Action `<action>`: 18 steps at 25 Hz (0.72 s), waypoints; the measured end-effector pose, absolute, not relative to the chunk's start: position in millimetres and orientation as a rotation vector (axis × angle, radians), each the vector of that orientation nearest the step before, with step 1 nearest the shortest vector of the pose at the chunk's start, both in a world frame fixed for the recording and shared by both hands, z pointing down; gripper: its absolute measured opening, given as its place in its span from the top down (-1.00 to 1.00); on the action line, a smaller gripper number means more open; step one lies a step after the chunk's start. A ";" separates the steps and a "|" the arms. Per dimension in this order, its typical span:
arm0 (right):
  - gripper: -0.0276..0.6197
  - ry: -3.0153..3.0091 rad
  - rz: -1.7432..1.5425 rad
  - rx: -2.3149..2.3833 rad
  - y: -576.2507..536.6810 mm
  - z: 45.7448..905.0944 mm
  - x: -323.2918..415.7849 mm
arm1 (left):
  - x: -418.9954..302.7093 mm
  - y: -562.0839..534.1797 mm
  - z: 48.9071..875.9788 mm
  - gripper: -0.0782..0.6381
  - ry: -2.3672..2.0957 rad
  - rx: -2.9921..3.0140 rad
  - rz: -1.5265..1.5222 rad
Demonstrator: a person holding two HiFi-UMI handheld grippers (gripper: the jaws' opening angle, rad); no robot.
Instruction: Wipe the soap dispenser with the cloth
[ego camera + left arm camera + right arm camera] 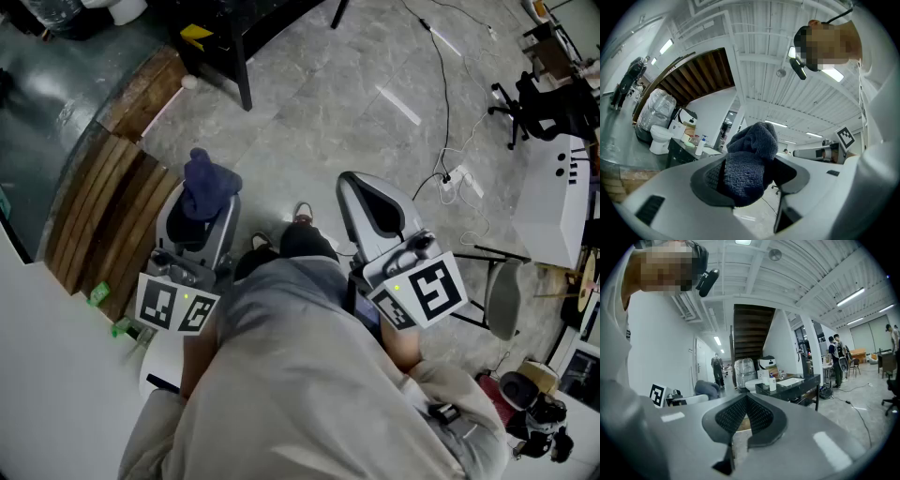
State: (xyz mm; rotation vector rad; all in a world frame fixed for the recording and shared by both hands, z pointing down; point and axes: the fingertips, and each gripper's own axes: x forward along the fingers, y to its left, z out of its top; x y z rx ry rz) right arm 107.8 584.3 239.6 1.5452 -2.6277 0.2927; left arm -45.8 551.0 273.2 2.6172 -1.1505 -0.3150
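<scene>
the soap dispenser (pixel 772 382) is standing on a dark bench (pixel 793 389) across the room, well apart from both grippers and near a white toilet (pixel 661 137). the dark blue cloth (pixel 750 161) is bunching between the jaws of the left gripper (pixel 195 225), which is pinching it, with its free end bulging past the tips. the right gripper (pixel 746 401) is holding its jaws pressed together with nothing between them. both are hovering in front of the person (pixel 309 375), above the grey floor (pixel 319 112).

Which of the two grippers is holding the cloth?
The left gripper: a dark blue cloth is pinched between its jaws. The right gripper is shut on nothing.
</scene>
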 end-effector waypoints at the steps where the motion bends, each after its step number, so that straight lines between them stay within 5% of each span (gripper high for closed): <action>1: 0.91 -2.622 0.290 1.546 583.6 241.0 106.3 | -46.2 551.1 273.7 0.09 -1.143 2.621 -0.316; 18: 0.91 -2.589 0.318 1.523 562.6 255.5 92.4 | -54.3 529.7 283.0 0.09 -1.140 2.607 -0.243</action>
